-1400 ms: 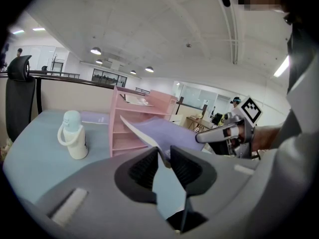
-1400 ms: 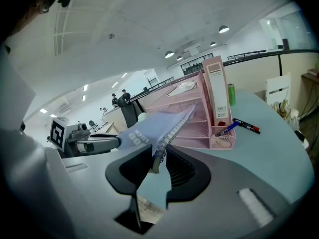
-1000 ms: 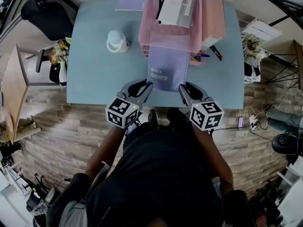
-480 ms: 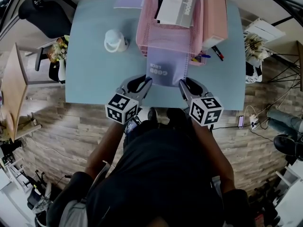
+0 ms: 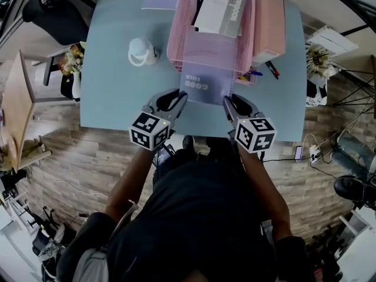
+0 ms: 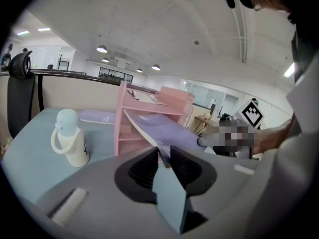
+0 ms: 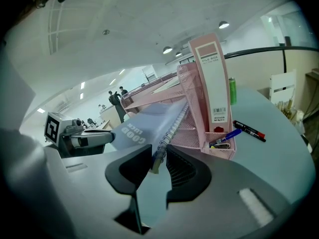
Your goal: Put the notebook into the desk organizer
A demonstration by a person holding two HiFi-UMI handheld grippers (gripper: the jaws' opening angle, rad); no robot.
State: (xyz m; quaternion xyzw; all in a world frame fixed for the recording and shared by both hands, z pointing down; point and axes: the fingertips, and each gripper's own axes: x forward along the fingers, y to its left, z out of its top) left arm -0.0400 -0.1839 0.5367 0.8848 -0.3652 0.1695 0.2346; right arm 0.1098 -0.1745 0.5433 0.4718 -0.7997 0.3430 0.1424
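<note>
1. While my left claw (image 6: 164,159) is clenched on the plain near corner of the purple notebook (image 5: 207,87), my right claw (image 7: 158,158) is clenched on the near corner with the wire spiral.
2. Between them the notebook is held clear of the blue table (image 5: 114,96), lettered cover up.
3. Its far end reaches in under the top tray of the pink mesh desk organizer (image 5: 211,43); which shelf it is on, I cannot tell.
4. On the table a pale bottle (image 5: 141,51) stands left of the organizer.
5. At the organizer's right side stands a pink file box (image 5: 269,25), with pens (image 7: 239,132) near its foot.
</note>
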